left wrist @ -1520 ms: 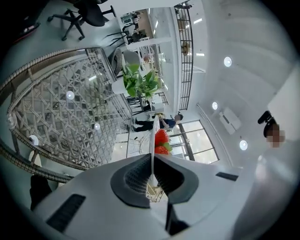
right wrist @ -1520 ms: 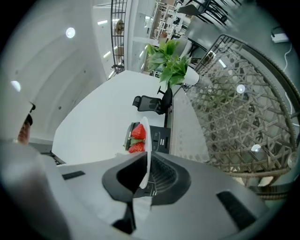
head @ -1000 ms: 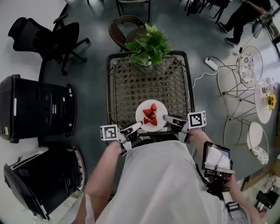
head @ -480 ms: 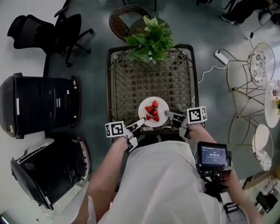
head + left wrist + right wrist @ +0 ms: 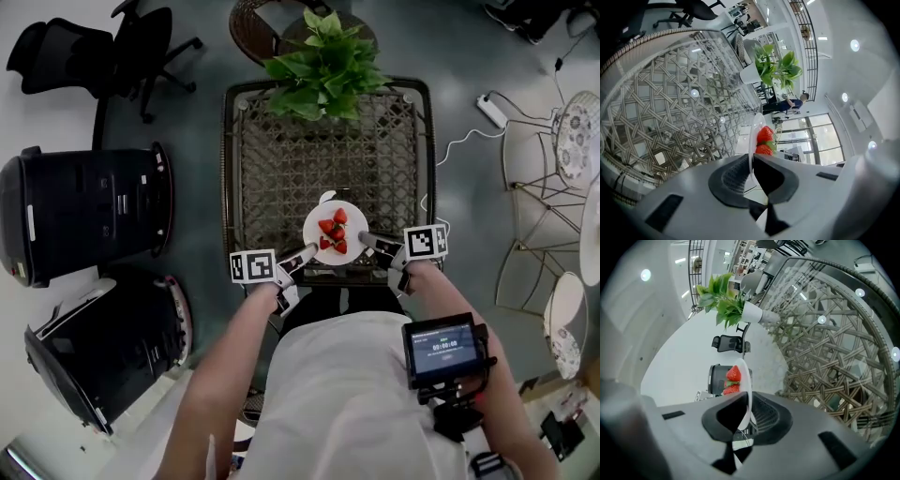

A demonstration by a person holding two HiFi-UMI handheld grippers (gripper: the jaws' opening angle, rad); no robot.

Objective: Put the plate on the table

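Round white plate bearing red strawberries, clamped at opposite rims by left tool and right tool over the glass-topped wicker counter near its front edge; uneven lowering could tilt it and spill fruit.

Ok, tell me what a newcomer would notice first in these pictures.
The red strawberries on the white plate stand out first, at the near end of the wicker table. The left hand-held gripper and right hand-held gripper each clamp the plate's rim from opposite sides. A leafy potted plant sits at the table's far end.
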